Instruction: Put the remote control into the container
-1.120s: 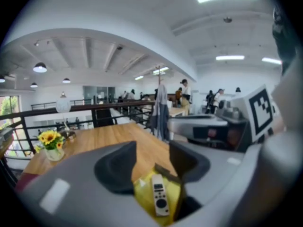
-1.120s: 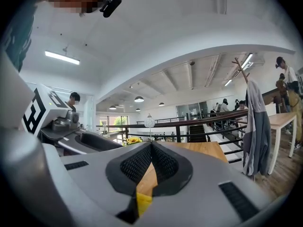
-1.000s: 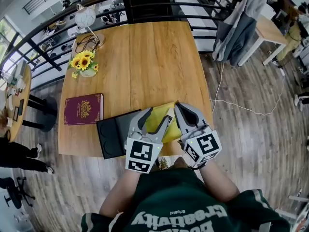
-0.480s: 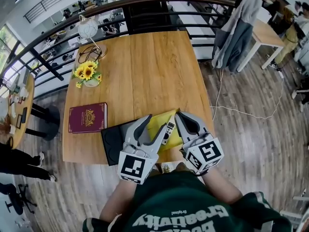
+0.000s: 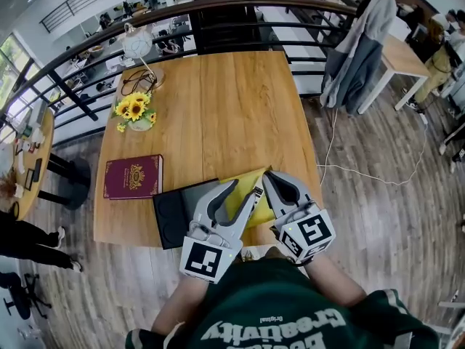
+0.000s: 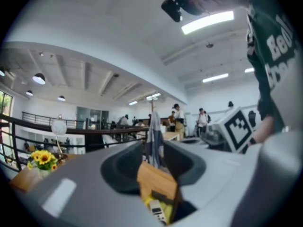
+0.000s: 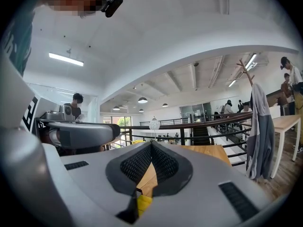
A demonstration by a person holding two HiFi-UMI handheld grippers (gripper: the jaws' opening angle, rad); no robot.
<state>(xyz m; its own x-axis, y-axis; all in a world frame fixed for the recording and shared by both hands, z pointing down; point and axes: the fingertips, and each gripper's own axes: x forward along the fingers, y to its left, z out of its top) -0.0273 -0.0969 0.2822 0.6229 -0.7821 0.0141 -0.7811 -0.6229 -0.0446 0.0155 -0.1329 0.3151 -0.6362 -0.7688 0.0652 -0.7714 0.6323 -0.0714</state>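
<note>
A small white remote control [image 5: 255, 193] lies on a flat yellow container [image 5: 261, 211] at the near edge of the wooden table [image 5: 218, 100]. My left gripper [image 5: 247, 187] hangs level over the yellow container. Its jaws have just been closing and still stand apart. In the left gripper view the remote control [image 6: 157, 212] shows low in the gap of the left gripper [image 6: 152, 148], and no pad visibly presses on it. My right gripper [image 5: 267, 174] rests at the yellow container's right side, shut and empty. In the right gripper view the right gripper [image 7: 151, 144] has its pads meeting above a strip of the yellow container [image 7: 143, 203].
A black tray [image 5: 171, 213] lies left of the yellow container, with a red book [image 5: 133, 177] further left. Sunflowers [image 5: 134, 110] and a white lamp [image 5: 136, 43] stand at the far left corner. A dark railing [image 5: 240, 6] borders the table. A grey jacket [image 5: 356, 42] hangs at the right.
My left gripper has risen a little above the table and its jaws have narrowed. The right gripper has stayed where it was.
</note>
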